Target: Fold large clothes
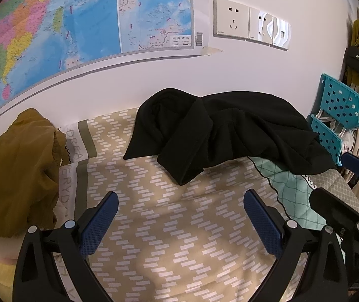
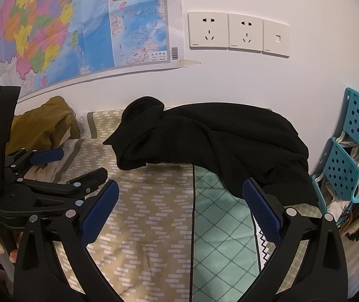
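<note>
A large black garment (image 1: 219, 130) lies crumpled in a heap on the bed near the wall; it also shows in the right wrist view (image 2: 214, 138). My left gripper (image 1: 180, 197) is open and empty, above the patterned beige bedspread (image 1: 169, 239), a short way in front of the garment. My right gripper (image 2: 180, 187) is open and empty, just in front of the garment's right part. The left gripper also shows at the left of the right wrist view (image 2: 76, 163), open. The right gripper's body (image 1: 340, 214) shows at the right edge of the left wrist view.
A mustard-yellow garment (image 1: 16, 176) lies on a pillow at the left. A green checked blanket (image 2: 219, 226) covers the bed's right part. A teal perforated basket rack (image 2: 350, 161) stands at the right. The wall behind holds a map (image 1: 66, 25) and sockets (image 2: 237, 32).
</note>
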`<state>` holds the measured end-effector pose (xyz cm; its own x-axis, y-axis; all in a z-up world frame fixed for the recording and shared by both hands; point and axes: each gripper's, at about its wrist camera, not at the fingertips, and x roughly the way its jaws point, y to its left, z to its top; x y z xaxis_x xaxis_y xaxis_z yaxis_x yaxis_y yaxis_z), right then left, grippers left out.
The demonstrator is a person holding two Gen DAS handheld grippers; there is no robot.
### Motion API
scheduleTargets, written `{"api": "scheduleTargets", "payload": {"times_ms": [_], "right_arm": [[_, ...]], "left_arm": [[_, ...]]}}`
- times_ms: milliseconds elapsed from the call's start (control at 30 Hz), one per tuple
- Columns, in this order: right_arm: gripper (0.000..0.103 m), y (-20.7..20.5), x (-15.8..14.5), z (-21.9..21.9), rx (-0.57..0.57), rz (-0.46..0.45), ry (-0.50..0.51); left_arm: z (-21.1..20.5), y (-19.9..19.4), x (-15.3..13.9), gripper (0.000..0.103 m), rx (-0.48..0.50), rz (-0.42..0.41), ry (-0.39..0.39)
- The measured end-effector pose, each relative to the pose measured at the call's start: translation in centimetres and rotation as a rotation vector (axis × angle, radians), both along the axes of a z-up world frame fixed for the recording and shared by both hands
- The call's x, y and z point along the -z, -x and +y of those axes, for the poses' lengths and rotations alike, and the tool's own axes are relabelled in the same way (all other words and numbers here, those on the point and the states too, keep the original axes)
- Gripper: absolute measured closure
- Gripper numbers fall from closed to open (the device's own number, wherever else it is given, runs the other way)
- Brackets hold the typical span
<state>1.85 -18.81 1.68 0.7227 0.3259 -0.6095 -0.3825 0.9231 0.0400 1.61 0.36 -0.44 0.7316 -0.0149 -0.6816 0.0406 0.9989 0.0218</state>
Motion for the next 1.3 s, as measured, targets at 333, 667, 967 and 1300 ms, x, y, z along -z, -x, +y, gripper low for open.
{"api": "scheduleTargets", "payload": {"times_ms": [333,667,967,1300], "right_arm": [[0.006,-3.4,0.4,0.5,-0.061,0.005,0.026],[0.006,-12.2,3.0,5.1,-0.225,0.073,0.180],[0.049,-16.4,6.3,8.0,-0.392,0.197,0.225],[0.051,-9.9,0.2,2.0,-0.504,0.130,0.159]], "left_arm": [[1.1,-2.9,1.1,0.006,0.004,0.028,0.004],[5.8,-5.7,2.4,0.006,-0.103,0.055,0.004],[6.2,-6.1,3.0,0.006,-0.106,0.058,-0.036],[6.1,-5.6,2.6,0.006,-0.054,0.019,-0.042]]}}
